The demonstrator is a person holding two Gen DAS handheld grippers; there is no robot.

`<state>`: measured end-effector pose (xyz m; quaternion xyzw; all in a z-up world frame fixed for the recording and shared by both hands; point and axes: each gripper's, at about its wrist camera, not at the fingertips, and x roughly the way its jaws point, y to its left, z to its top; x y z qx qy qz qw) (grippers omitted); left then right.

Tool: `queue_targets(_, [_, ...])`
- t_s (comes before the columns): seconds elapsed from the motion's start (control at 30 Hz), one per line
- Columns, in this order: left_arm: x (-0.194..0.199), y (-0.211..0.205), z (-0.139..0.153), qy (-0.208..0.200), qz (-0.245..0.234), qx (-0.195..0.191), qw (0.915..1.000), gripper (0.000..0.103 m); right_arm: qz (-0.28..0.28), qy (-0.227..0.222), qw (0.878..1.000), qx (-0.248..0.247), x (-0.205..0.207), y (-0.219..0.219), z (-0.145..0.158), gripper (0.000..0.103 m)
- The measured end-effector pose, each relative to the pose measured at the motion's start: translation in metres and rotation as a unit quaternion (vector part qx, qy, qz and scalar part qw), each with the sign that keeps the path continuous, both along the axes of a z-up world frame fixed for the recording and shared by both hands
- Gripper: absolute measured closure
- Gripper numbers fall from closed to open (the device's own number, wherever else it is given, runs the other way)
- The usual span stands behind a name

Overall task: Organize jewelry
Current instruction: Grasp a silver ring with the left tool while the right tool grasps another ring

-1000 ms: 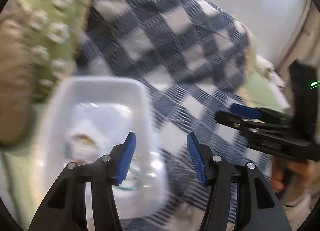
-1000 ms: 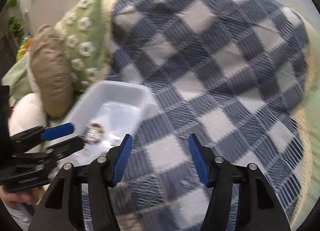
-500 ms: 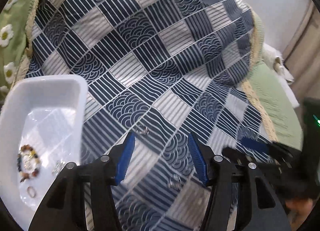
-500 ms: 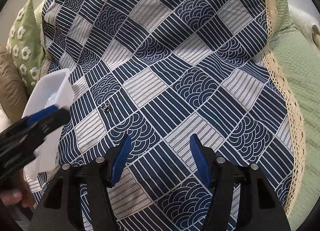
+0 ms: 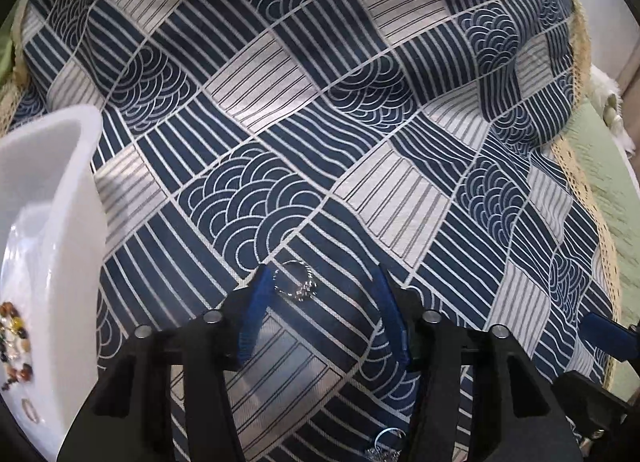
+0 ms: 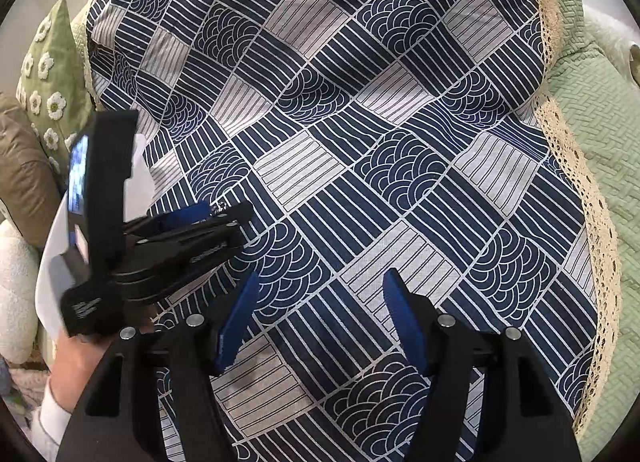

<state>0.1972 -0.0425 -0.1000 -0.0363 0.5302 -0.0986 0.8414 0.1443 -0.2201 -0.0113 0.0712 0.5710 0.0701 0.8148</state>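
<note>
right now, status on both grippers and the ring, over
Left gripper open, jaws straddling small silver ring on blue patterned cloth. Right gripper open, empty. Nothing blocking.

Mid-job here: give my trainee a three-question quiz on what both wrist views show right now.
1. True or false: the left gripper is shut on the silver ring.
2. What already lies in the white tray? A) beaded bracelet B) watch C) nothing
3. Fill in: the ring lies close beside the gripper's ____ finger.

Key:
1. False; it is open, with the ring on the patterned cloth between its fingers.
2. A, the beaded bracelet.
3. Left.
</note>
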Motion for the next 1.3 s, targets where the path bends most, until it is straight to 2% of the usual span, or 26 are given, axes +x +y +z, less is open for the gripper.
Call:
queue_targets(0.07, [0.001, 0.006, -0.001, 0.004, 0.009, 0.001, 1.0000, 0.069, 0.001, 0.001, 1.000, 0.003, 0.000, 0.000, 0.000, 0.039])
queue_targets(0.13, [0.002, 0.009, -0.001, 0.008, 0.013, 0.001, 0.9999, 0.083, 0.001, 0.002, 1.000, 0.001, 0.000, 0.000, -0.001, 0.039])
queue_targets(0.33, [0.000, 0.007, -0.002, 0.004, 0.001, 0.010, 0.9999, 0.084, 0.002, 0.006, 1.000, -0.002, -0.001, 0.002, -0.005, 0.039])
queue_targets(0.4, [-0.002, 0.009, 0.005, 0.008, 0.001, -0.005, 1.0000, 0.093, 0.002, 0.010, 1.000, 0.000, -0.001, 0.002, -0.008, 0.039])
queue_targets(0.6, [-0.021, 0.034, 0.047, -0.007, 0.010, -0.044, 0.9990, 0.093, 0.029, 0.021, 0.999, -0.005, -0.007, 0.018, -0.016, 0.039])
queue_targets(0.77, [-0.050, 0.046, 0.079, -0.023, 0.000, -0.069, 0.9973, 0.093, 0.068, 0.029, 0.997, -0.016, -0.018, 0.046, -0.027, 0.039])
queue_targets(0.93, [-0.082, 0.056, 0.095, -0.035, -0.013, -0.086, 0.9956, 0.093, 0.093, 0.033, 0.994, -0.052, -0.022, 0.070, -0.043, 0.039])
queue_targets(1.07, [-0.099, 0.063, 0.099, -0.033, -0.023, -0.096, 0.9945, 0.093, 0.098, 0.039, 0.993, -0.060, -0.021, 0.078, -0.054, 0.040])
queue_targets(1.17, [-0.103, 0.063, 0.098, -0.031, -0.029, -0.095, 0.9945, 0.093, 0.106, 0.036, 0.992, -0.058, -0.020, 0.082, -0.060, 0.049])
queue_targets(1.2, [-0.103, 0.064, 0.098, -0.030, -0.031, -0.094, 0.9946, 0.093, 0.108, 0.036, 0.992, -0.049, -0.019, 0.083, -0.061, 0.056])
queue_targets(1.23, [-0.104, 0.064, 0.096, -0.028, -0.033, -0.093, 0.9947, 0.093, 0.111, 0.037, 0.992, -0.044, -0.018, 0.085, -0.062, 0.068])
queue_targets(1.3, [-0.104, 0.068, 0.094, -0.024, -0.031, -0.090, 0.9952, 0.093, 0.114, 0.037, 0.992, -0.039, -0.017, 0.087, -0.063, 0.076])
